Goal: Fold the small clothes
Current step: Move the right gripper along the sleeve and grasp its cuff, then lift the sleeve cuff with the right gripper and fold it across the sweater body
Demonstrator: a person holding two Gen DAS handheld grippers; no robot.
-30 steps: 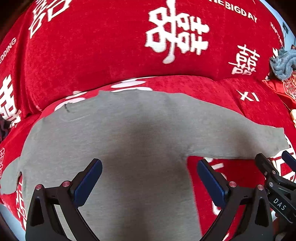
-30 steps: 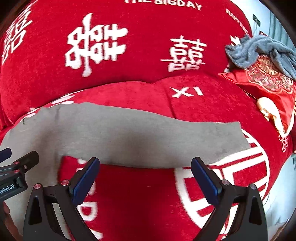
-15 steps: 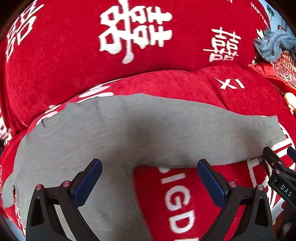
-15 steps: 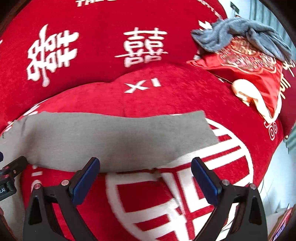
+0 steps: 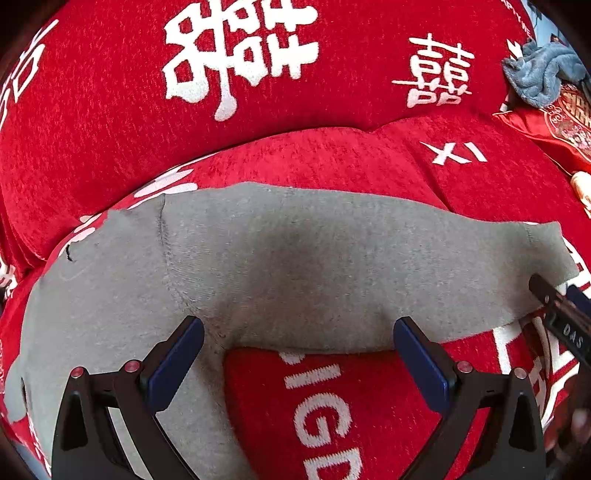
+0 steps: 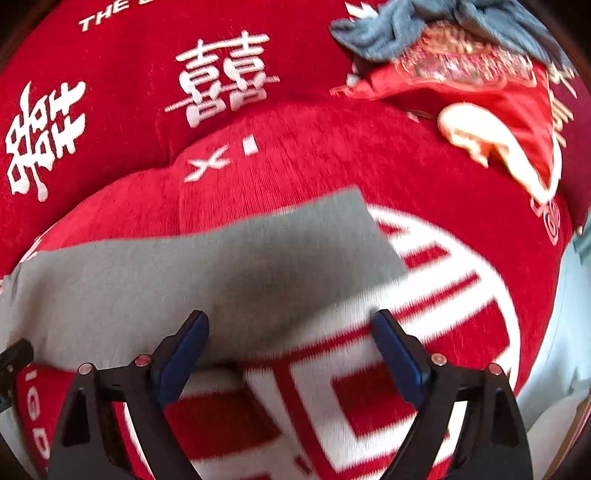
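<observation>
Grey garment (image 5: 295, 266); red sofa cover (image 5: 332, 166), white characters; blue-grey cloth (image 6: 424, 29).

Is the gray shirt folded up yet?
No, spread out. The gray shirt lies flat on the red cover, its sleeve stretched straight out.

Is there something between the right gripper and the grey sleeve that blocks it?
Nothing visible. The right gripper, open with nothing between its jaws, hangs just above the sleeve's lower edge, with only the red cover around it.

A red sofa cover (image 5: 332, 162) with white characters; a red cushion (image 6: 480, 96) at right.
</observation>
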